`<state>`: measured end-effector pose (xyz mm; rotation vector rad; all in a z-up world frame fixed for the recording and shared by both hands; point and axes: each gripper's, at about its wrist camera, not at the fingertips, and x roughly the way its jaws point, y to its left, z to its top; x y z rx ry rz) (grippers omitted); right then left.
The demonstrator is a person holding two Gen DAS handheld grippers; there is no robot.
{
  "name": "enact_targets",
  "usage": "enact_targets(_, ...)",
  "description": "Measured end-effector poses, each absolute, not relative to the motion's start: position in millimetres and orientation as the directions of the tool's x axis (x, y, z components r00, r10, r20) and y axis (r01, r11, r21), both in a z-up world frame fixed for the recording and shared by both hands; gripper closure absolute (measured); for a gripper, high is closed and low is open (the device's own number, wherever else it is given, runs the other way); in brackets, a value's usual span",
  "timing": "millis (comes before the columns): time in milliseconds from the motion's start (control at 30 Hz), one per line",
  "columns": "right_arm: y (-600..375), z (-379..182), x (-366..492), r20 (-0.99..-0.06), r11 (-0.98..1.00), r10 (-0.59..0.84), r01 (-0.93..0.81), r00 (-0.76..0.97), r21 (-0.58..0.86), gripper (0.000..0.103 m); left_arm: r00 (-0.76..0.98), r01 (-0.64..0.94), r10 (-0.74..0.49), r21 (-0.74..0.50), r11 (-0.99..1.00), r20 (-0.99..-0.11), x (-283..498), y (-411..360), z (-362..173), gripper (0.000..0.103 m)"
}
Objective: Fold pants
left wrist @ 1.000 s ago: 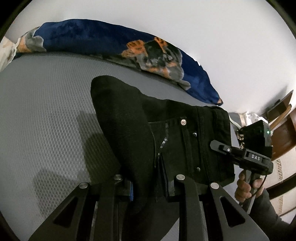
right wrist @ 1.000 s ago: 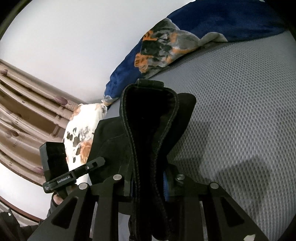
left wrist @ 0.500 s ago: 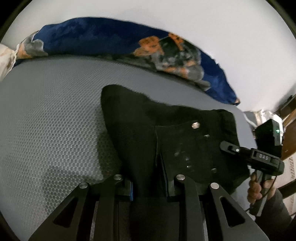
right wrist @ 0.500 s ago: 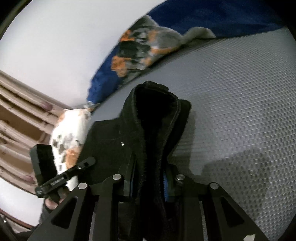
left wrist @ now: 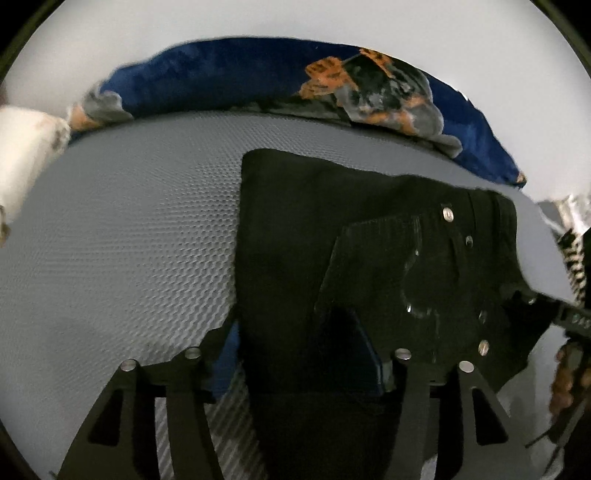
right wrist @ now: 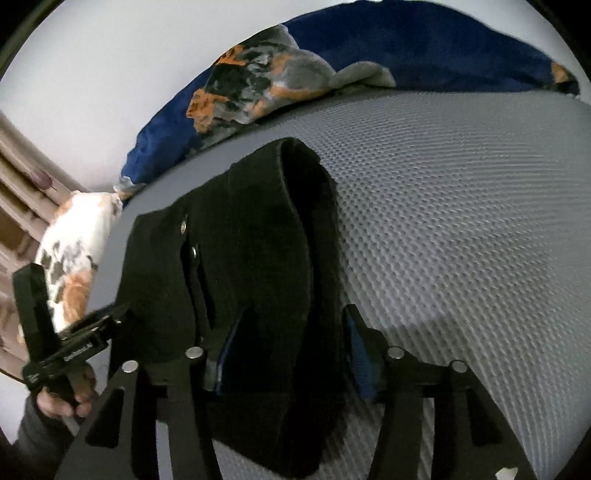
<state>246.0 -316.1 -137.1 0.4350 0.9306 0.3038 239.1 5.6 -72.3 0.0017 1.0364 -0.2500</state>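
1. Black denim pants (left wrist: 369,258) with silver metal buttons lie folded on the grey honeycomb-textured mattress (left wrist: 129,240), filling the centre and right of the left wrist view and the centre-left of the right wrist view (right wrist: 240,277).
2. Left hand-held gripper (left wrist: 299,354) stands with its jaws spread wide; black fabric lies between them, the blue pads apart from each other. Its grip is released.
3. Right hand-held gripper (right wrist: 291,350) also has its jaws parted, a thick fold of the pants running loosely between the blue-padded fingers; it is not clenched either.
4. Along the top of both views a dark blue blanket with orange and grey patches (left wrist: 258,77) is bunched against the white wall (left wrist: 147,33).
5. At the left edge of the right wrist view lies a white pillow with orange and dark blotches (right wrist: 70,254).
6. No containers show in either view.
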Motion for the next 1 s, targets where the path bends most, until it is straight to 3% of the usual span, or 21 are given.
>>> enact_targets(167,-316.6,-108.7,211.8,-0.683,0.905,0.328,-0.009,0.652,0.426,0.047,0.537,0.205,-0.14,-0.033,0.978,-0.832,199.4,3.5,-54.6,0.031)
enact_targets(300,-303.3,-85.2,183.5,-0.657,0.92,0.293,-0.019,0.694,0.39,0.039,0.563,0.199,-0.123,-0.011,0.98,-0.817,169.4,2.9,-40.0,0.028)
enact_targets(533,-267.6,-66.8,129.0,-0.636,0.957,0.244,-0.076,0.732,0.279,0.037,0.592,0.185,-0.112,-0.001,0.983,-0.798,110.8,8.2,-22.7,0.027)
enact_targets(633,-257.3,-65.9,108.2,-0.623,0.967,0.218,-0.081,0.751,0.241,0.029,0.626,0.179,-0.084,0.038,0.983,-0.776,91.5,7.8,-16.0,0.027)
enact_targets(1000,-237.2,-67.0,81.8,-0.627,0.975,0.2,-0.088,0.753,0.206,0.027,0.655,0.164,-0.04,0.091,0.982,-0.755,77.7,8.4,-11.2,0.027)
